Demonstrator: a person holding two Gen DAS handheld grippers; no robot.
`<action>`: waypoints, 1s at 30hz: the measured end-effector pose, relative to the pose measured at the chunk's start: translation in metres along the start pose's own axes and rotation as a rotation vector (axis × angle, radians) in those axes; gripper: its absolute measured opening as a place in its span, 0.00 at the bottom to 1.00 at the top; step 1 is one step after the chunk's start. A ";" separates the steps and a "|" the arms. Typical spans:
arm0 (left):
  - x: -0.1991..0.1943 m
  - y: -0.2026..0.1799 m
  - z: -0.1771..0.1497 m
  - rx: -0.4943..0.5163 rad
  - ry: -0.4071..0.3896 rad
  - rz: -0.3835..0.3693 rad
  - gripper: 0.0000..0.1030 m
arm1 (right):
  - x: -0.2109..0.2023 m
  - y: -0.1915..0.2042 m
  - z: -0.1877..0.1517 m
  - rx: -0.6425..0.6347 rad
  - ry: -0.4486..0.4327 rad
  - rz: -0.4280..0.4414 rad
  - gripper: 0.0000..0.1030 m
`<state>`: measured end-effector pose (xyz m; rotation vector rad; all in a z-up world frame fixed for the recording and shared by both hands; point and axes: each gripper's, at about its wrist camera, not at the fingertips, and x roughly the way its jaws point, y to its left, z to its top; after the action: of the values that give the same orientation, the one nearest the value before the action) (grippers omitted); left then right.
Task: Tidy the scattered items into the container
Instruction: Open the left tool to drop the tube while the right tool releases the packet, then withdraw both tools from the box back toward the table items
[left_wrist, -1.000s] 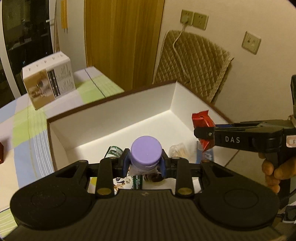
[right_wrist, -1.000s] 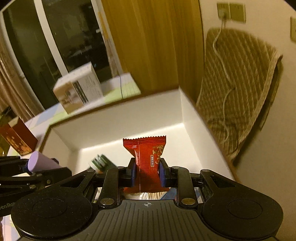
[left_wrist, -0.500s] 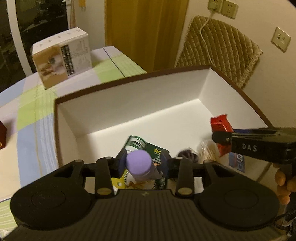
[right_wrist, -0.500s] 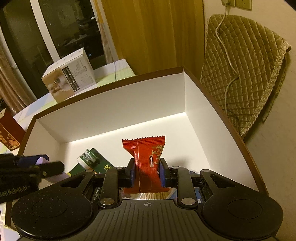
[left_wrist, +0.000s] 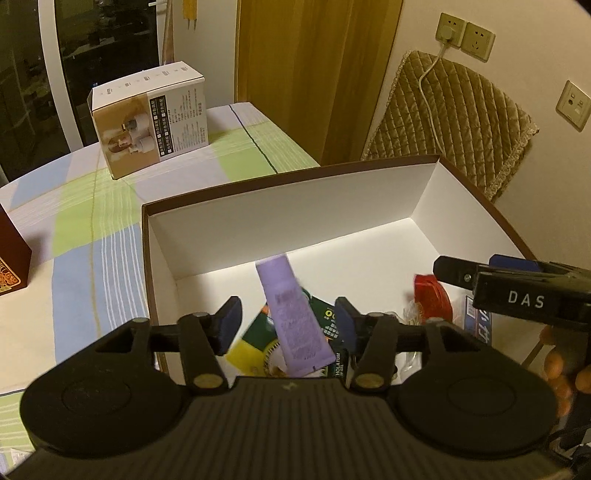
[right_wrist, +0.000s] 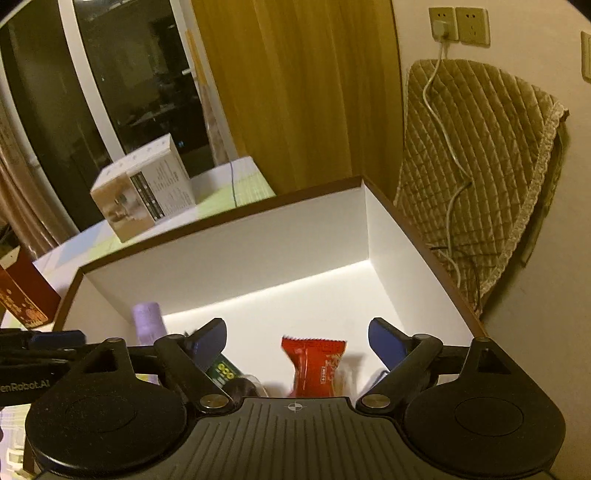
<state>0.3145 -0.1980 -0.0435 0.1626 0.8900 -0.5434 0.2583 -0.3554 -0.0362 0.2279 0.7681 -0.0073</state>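
Observation:
The brown-rimmed white box fills the middle of both views. My left gripper is open above its near left part. A lilac tube sits loose between the spread fingers, blurred, over a green packet in the box. My right gripper is open over the box's near right part. A red snack packet lies free between its fingers, blurred too. The right gripper shows from the side in the left wrist view.
A white-and-tan carton stands on the checked tablecloth beyond the box. A dark red box stands at the left. A quilted pad with a cable hangs on the wall to the right. A hand holds the right gripper.
Both grippers have opened over the box. The lilac tube has left the left fingers and the red packet has left the right fingers; both drop into the box.

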 end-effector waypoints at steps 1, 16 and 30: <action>0.000 0.000 0.000 -0.001 0.003 0.003 0.57 | 0.000 -0.001 0.000 -0.002 0.002 -0.005 0.87; 0.001 -0.003 -0.006 0.005 0.041 0.027 0.83 | 0.001 0.007 -0.005 -0.086 0.073 -0.026 0.87; -0.013 -0.009 -0.012 0.006 0.036 0.072 0.90 | -0.018 0.015 -0.011 -0.139 0.052 -0.031 0.87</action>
<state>0.2952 -0.1964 -0.0407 0.2095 0.9142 -0.4770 0.2388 -0.3396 -0.0285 0.0846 0.8206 0.0230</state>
